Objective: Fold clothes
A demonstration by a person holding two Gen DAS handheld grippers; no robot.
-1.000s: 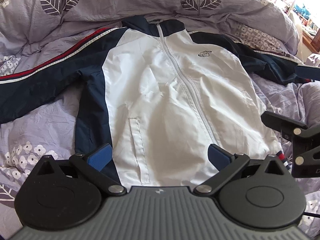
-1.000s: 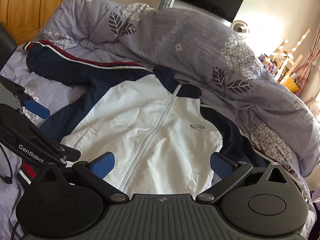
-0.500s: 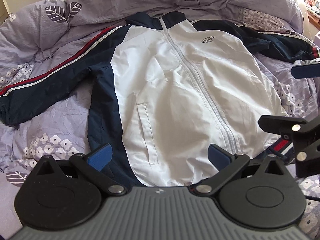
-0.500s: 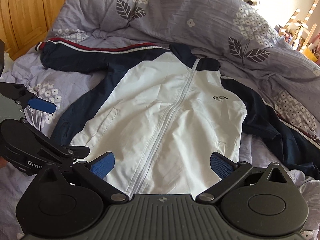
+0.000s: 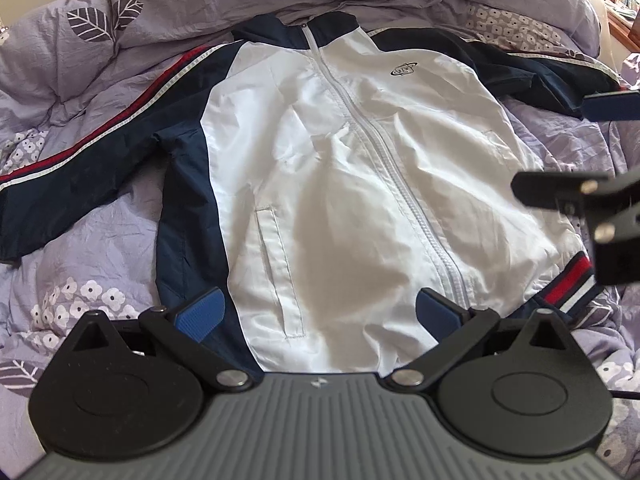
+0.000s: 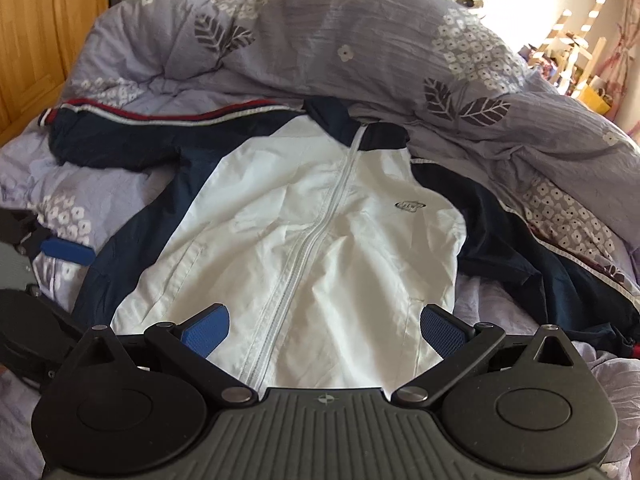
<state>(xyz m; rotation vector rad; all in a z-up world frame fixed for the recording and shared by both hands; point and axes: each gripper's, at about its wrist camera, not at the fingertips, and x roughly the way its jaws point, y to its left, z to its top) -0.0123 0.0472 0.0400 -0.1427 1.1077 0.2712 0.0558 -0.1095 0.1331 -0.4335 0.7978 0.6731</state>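
A white and navy zip jacket (image 5: 344,184) lies face up and spread flat on the bed; it also shows in the right wrist view (image 6: 320,248). Its left sleeve (image 5: 80,168), with a red and white stripe, stretches out to the left. The right sleeve (image 6: 540,248) lies out to the right. My left gripper (image 5: 318,314) is open and empty above the hem. My right gripper (image 6: 324,328) is open and empty above the hem near the zip. The right gripper's fingers (image 5: 560,192) show at the right edge of the left wrist view.
A lilac flowered duvet (image 6: 360,48) is bunched up behind the jacket's collar. The bed sheet (image 5: 80,280) of the same print lies under the jacket. A wooden wardrobe (image 6: 36,40) stands at the far left. Cluttered shelves (image 6: 580,64) are at the far right.
Both grippers have tilted down and drawn closer to the jacket's lower half. The jacket has not moved. Both stay open.
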